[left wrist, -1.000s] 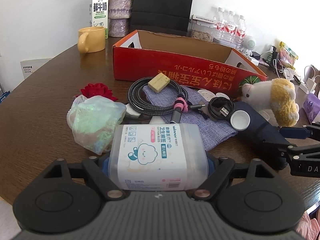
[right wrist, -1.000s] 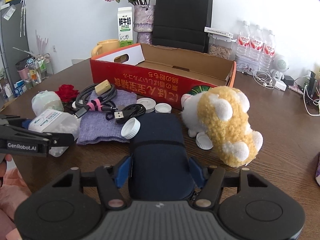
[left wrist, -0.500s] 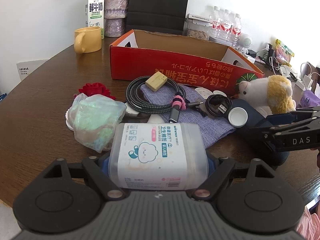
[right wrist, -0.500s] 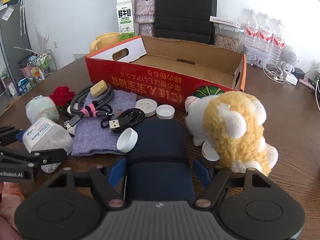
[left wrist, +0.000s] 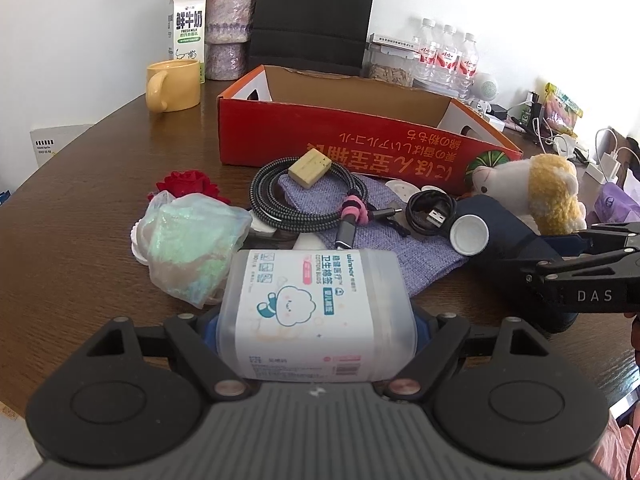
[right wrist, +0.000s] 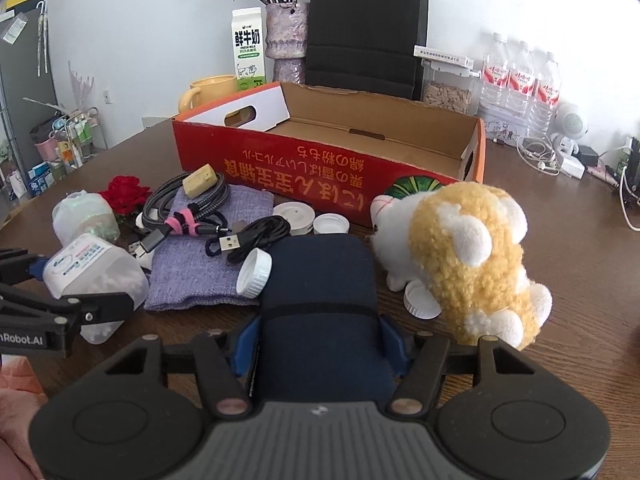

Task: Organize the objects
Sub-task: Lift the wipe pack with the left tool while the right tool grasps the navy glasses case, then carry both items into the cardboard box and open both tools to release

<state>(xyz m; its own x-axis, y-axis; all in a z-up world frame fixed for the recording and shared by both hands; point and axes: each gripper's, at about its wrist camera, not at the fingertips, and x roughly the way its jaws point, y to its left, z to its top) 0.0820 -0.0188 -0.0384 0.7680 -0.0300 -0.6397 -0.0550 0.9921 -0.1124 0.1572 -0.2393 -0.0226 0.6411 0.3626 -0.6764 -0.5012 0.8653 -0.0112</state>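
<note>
A translucent cotton swab box (left wrist: 316, 304) with a cartoon label lies crosswise in my left gripper (left wrist: 316, 320), which is shut on it just above the table. A dark navy soft case (right wrist: 320, 280) lies lengthwise between the fingers of my right gripper (right wrist: 320, 340). Its jaws are closing, and the blue pads (right wrist: 244, 344) touch the case's sides. A white cap (right wrist: 254, 272) leans on the case's far left corner. The red cardboard box (right wrist: 320, 168) stands open and empty behind the clutter. The right gripper (left wrist: 580, 276) also shows in the left wrist view.
Between grippers and box lie a purple cloth pouch (right wrist: 208, 264), coiled cables (left wrist: 304, 196), white lids (right wrist: 294, 216), a red rose (left wrist: 188, 184) and an iridescent bag (left wrist: 192, 248). A plush toy (right wrist: 460, 252) sits right of the case. Mug (left wrist: 174, 84), milk carton (left wrist: 186, 32) and bottles (right wrist: 516, 80) stand behind.
The right gripper's jaws widened around the navy case, then drew in against it again. The left gripper kept still with the cotton swab box.
</note>
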